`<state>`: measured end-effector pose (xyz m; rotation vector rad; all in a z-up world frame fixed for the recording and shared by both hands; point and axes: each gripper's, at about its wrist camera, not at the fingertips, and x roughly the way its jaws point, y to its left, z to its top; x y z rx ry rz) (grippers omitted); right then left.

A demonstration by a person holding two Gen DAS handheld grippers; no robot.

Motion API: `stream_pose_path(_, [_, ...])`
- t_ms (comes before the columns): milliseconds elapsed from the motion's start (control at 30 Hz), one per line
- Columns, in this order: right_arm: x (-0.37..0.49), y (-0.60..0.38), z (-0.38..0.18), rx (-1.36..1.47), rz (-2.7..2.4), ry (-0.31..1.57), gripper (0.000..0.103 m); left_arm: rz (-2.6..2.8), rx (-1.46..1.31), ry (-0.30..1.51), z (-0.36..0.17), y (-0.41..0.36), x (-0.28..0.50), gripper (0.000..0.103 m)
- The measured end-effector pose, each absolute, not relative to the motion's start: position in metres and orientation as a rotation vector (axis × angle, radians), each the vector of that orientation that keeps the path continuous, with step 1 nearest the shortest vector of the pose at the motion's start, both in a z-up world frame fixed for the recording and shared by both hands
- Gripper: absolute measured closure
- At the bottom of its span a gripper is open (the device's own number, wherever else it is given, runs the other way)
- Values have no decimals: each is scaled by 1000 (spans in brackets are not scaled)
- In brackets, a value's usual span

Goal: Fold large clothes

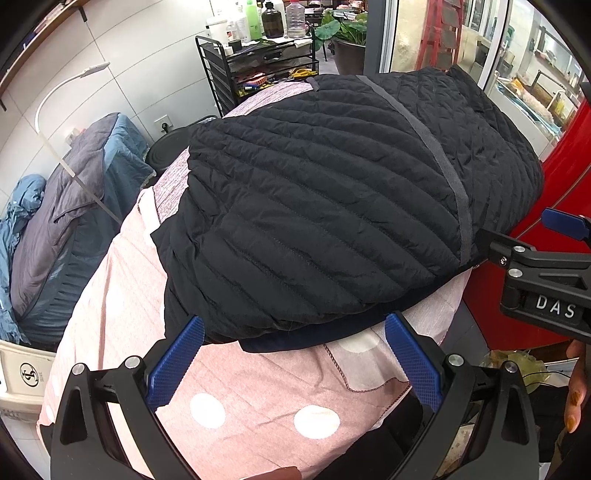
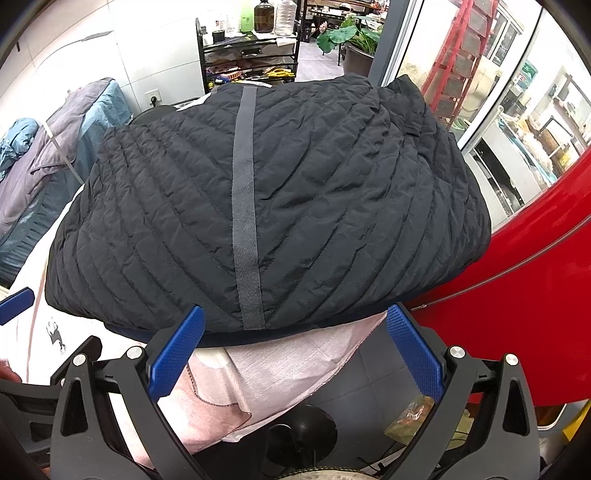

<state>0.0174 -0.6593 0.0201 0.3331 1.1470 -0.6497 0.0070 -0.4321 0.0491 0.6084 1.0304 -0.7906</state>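
A black quilted jacket (image 1: 332, 206) with a grey strip (image 2: 245, 206) down its middle lies folded in a thick bundle on a table under a pink cloth with white dots (image 1: 229, 384). My left gripper (image 1: 295, 325) is open, its blue pads just short of the jacket's near edge. My right gripper (image 2: 295, 314) is open too, at the near edge right below the grey strip. In the left wrist view the right gripper (image 1: 517, 225) sits at the jacket's right side. One of the left gripper's blue pads (image 2: 16, 301) shows at the far left of the right wrist view.
A black shelf cart (image 1: 258, 70) with bottles stands behind the table, next to a potted plant (image 1: 347, 33). Grey and blue bedding (image 1: 66, 206) and a white lamp (image 1: 70, 88) are on the left. A red curved surface (image 2: 535, 295) borders the right. A hand (image 1: 578, 387) shows at lower right.
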Motion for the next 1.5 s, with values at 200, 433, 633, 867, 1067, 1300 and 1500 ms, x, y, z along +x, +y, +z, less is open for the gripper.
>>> stream_pose_path(200, [17,-656,22,330,-647,1141,6,-791,611,1029,50,-432,6,6])
stream_pose_path(433, [18,-654,22,324,-642,1140,6,-795,620,1027,50,-434,4,6])
stream_pose_path(633, [18,-650,26,311,-646,1131,6,-795,620,1022,51,-433,3,6])
stream_pose_path(867, [19,-646,29,291,-647,1124,6,-797,622,1017,53,-433,3,6])
stream_pose_path(1067, [19,-643,33,275,-652,1115,6,-796,624,1015,53,-433,3,6])
stream_pose_path(1300, [19,-641,36,267,-655,1110,6,-795,625,1013,54,-433,2,6])
stream_pose_path(1500, [19,-641,36,266,-655,1111,6,-795,624,1014,54,-433,2,6])
